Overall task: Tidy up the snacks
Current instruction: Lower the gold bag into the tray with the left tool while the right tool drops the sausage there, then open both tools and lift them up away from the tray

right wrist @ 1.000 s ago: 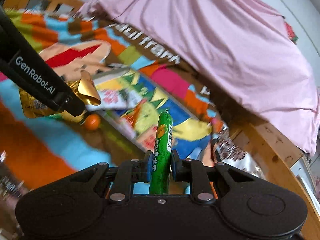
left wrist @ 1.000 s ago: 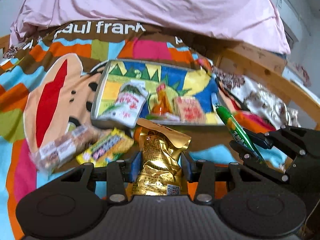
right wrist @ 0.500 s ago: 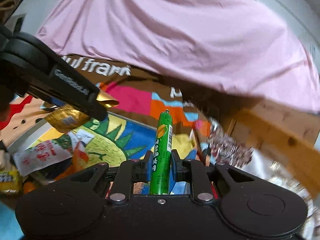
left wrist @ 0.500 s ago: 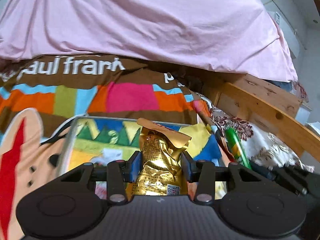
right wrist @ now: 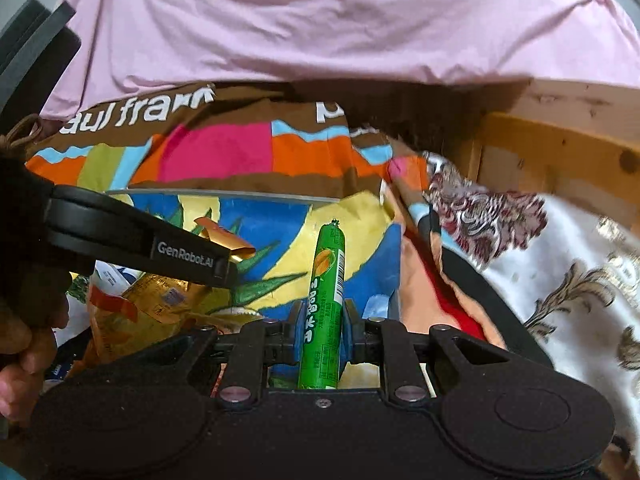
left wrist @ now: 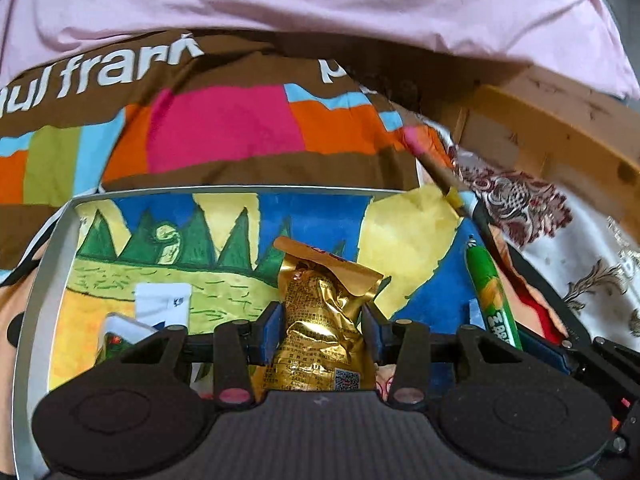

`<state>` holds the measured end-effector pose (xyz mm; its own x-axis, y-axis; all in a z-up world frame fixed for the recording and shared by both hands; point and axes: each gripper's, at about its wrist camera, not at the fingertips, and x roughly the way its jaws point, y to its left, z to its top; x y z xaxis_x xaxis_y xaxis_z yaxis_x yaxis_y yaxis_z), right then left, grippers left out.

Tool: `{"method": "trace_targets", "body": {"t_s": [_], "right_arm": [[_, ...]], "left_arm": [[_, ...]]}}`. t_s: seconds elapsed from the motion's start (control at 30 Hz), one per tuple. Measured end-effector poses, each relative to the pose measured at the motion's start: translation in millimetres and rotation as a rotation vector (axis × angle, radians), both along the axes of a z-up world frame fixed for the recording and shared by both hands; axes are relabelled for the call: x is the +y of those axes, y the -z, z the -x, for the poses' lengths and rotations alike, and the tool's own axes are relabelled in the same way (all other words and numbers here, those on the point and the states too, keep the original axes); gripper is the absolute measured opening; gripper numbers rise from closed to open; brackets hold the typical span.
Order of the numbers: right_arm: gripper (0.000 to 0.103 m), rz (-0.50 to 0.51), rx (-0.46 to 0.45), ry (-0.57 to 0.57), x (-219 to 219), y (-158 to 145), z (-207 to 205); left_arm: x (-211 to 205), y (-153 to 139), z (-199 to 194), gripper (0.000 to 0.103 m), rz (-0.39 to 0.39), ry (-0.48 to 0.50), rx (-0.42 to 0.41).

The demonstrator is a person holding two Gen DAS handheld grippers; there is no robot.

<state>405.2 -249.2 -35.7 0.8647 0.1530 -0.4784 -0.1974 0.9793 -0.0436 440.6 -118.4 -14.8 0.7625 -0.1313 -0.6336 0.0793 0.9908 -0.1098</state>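
Only my right view shows my hand; left gripper clamps one gold packet, right gripper clamps one green sausage stick, over one tray.

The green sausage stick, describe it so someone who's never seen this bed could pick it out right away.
On the colourful bedspread lies a metal tray with a painted landscape inside. Above its right end, the right gripper is shut on the green sausage stick, pointing forward. It is slim, tubular and green with a corn picture, unlike the crinkled gold packet in the left gripper.

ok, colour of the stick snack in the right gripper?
Green stick snack, orange-yellow picture near its tip; clearest in the right wrist view.
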Motion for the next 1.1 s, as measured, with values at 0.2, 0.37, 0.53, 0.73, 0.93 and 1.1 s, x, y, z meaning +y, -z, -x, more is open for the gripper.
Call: {"method": "trace_targets", "body": {"t_s": [0.2,0.37,0.53,0.73,0.93,1.1], "right_arm": [[0.021,0.026,0.056,-0.01,5.1,16.1,-5.3],[0.031,0.021,0.038,-0.018,5.3,13.6,0.1],[0.043,0.006,-0.025,-0.032,3.7,-4.1,15.6],[0.062,-0.051,-0.132,-0.029,-7.1,-40.4,47.2],[0.078,-0.062,-0.249,-0.044,-12.2,-82.8,90.7],[0.092,-0.084,-0.325,-0.063,-12.6,-110.0,135.1]], "left_arm": [[-10.0,10.4,-11.2,0.047,-0.054,0.003,0.05],[-11.3,14.7,-11.4,0.059,-0.057,0.012,0.064],[-3.2,-2.5,1.3,0.078,-0.005,-0.004,0.015],[11.8,-36.9,35.3,0.091,0.065,-0.036,-0.093],[29.2,-76.2,88.5,0.102,0.085,-0.074,-0.238],[48.8,-99.7,136.4,0.102,0.114,-0.122,-0.305]]}}
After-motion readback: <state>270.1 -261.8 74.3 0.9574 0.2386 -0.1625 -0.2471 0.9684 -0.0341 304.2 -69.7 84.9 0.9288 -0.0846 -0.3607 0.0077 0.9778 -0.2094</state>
